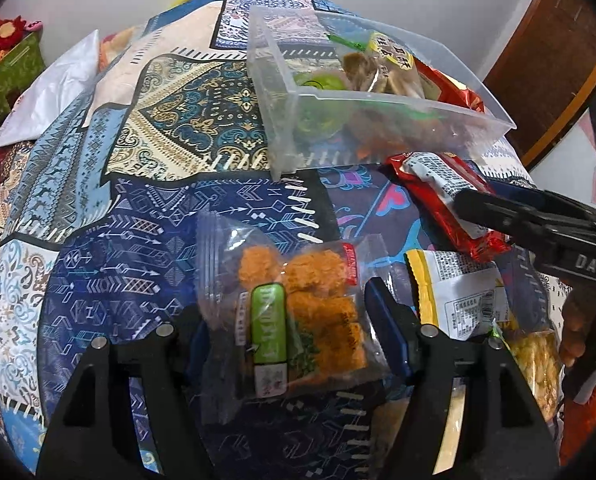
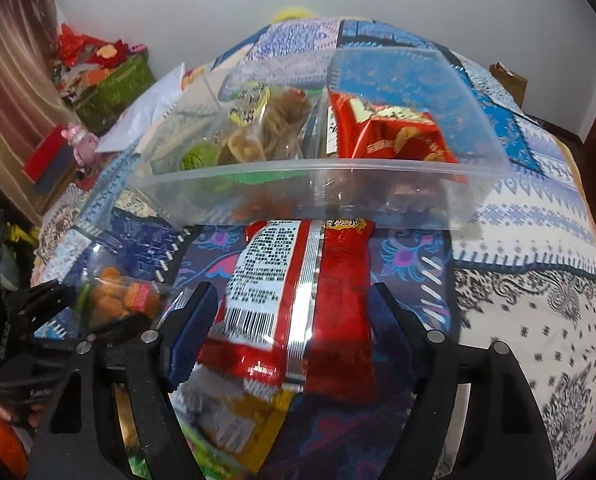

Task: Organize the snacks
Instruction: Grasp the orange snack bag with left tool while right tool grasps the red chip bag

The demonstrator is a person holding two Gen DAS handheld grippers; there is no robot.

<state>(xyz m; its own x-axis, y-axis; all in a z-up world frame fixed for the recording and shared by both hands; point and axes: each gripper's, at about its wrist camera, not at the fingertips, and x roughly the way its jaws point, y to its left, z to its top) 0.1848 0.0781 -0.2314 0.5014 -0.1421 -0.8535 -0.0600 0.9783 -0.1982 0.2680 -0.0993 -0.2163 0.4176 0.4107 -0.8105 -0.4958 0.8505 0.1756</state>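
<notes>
- Broadly, a patchwork bedspread [image 1: 146, 184] in blue, cream and black prints fills most of both views.
- Next in size, a clear plastic bin [image 2: 338, 184] sits on it at upper centre of the right wrist view; inside lie a red snack bag [image 2: 394, 132], a clear pack of brown pieces [image 2: 274, 124] and a green-lidded item [image 2: 194, 158].
- Below the bin, a red snack packet [image 2: 298, 280] with white printed back lies between the fingers of the right gripper [image 2: 290, 312]; the jaws are spread on either side of it, not visibly pinching.
- At lower centre of the left wrist view, the left gripper [image 1: 286, 316] is released, its fingers flanking a clear bag of orange fried pieces [image 1: 298, 300].
- To that bag's right lies a yellow-edged white packet [image 1: 458, 292].
</notes>
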